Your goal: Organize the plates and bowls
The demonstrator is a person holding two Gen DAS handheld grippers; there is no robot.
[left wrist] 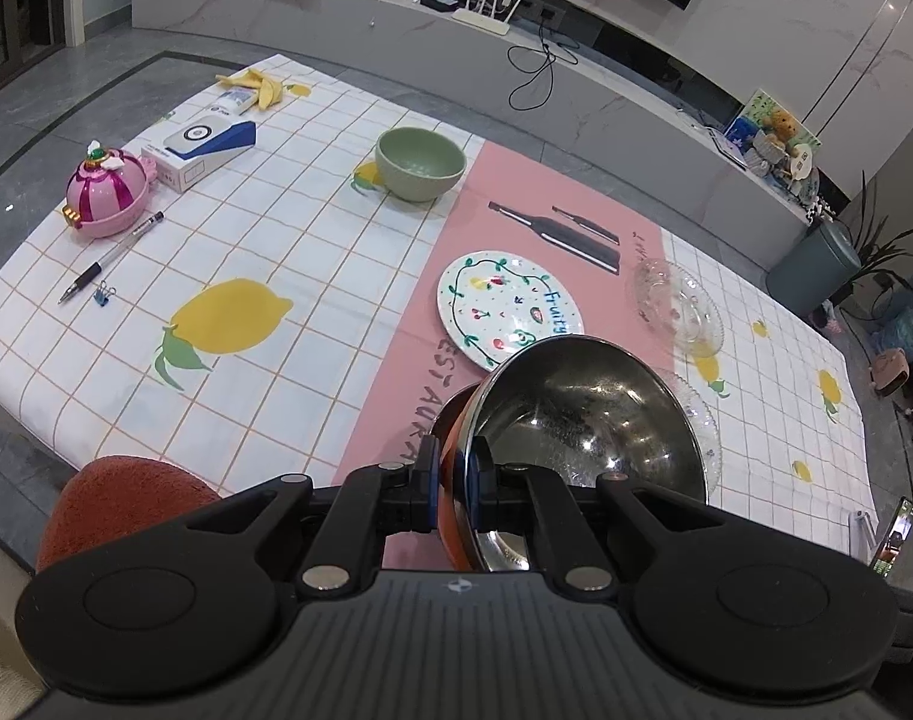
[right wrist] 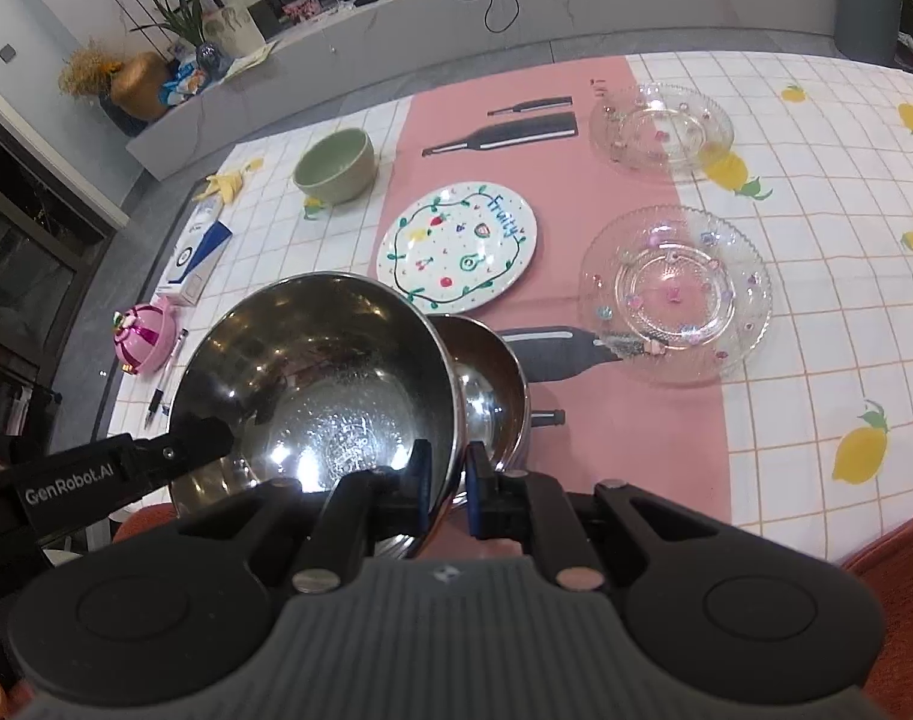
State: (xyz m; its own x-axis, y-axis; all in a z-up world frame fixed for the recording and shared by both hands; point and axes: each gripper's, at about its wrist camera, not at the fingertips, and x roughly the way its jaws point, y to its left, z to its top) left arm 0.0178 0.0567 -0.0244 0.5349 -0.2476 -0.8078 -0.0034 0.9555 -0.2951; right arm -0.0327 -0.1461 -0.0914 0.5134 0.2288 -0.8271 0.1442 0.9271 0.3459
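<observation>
Steel bowl (right wrist: pixel 318 384): held tilted at its rim by both claws, right claw (right wrist: pixel 446 483) and left claw (left wrist: pixel 453 480).
Second bowl (right wrist: pixel 486 384): just right, partly behind.
Painted plate (right wrist: pixel 458 243): ahead on the table (right wrist: pixel 816 300).
Glass plates (right wrist: pixel 675 294): right.
Ceramic bowl (right wrist: pixel 335 165): far ahead-left.

Table under lemon-print cloth (left wrist: pixel 264 240). Far: green bowl (left wrist: pixel 419 163), box (left wrist: pixel 207 147), banana peel (left wrist: pixel 258 84). Left: pink toy (left wrist: pixel 105 192), pen (left wrist: pixel 111 255). Centre: painted plate (left wrist: pixel 507 303). Right: two glass plates (right wrist: pixel 675 291).
</observation>
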